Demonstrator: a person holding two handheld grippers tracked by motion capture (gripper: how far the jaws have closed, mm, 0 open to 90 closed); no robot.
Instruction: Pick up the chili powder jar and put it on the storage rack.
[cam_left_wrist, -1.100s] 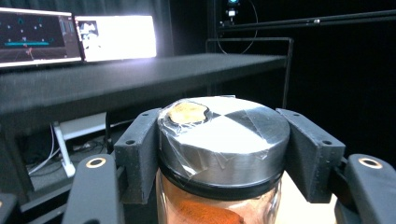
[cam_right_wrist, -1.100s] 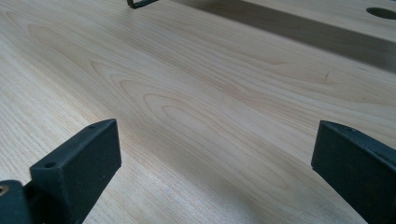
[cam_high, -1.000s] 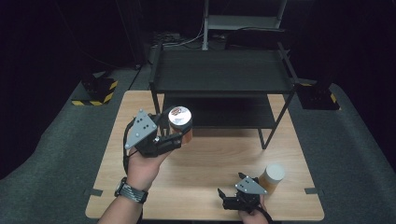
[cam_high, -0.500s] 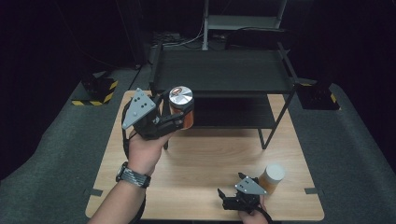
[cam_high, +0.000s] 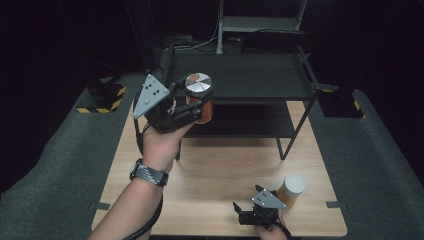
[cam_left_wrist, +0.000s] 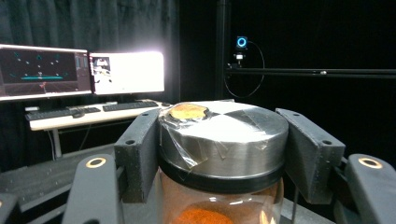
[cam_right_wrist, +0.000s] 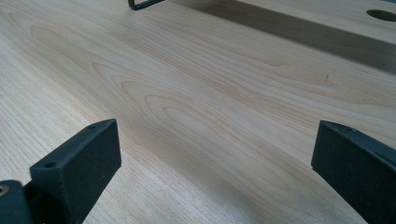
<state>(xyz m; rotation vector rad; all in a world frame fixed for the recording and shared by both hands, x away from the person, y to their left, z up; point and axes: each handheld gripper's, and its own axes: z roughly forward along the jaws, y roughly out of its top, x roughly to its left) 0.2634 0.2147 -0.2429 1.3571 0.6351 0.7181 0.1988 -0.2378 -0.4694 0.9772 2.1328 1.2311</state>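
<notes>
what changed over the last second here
The left tool, shut on the metal-lidded jar, carried it up and away from the person toward the black rack. The right tool, jaws open, and the white-lidded jar beside it stayed put.

Black shelf rack blocks the table's open middle.

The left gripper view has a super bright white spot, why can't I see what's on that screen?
In the left gripper view the monitor glares out to white because the room is dark, while the jar close up stays sharp. In the high view the table is lit and the surroundings are black.
</notes>
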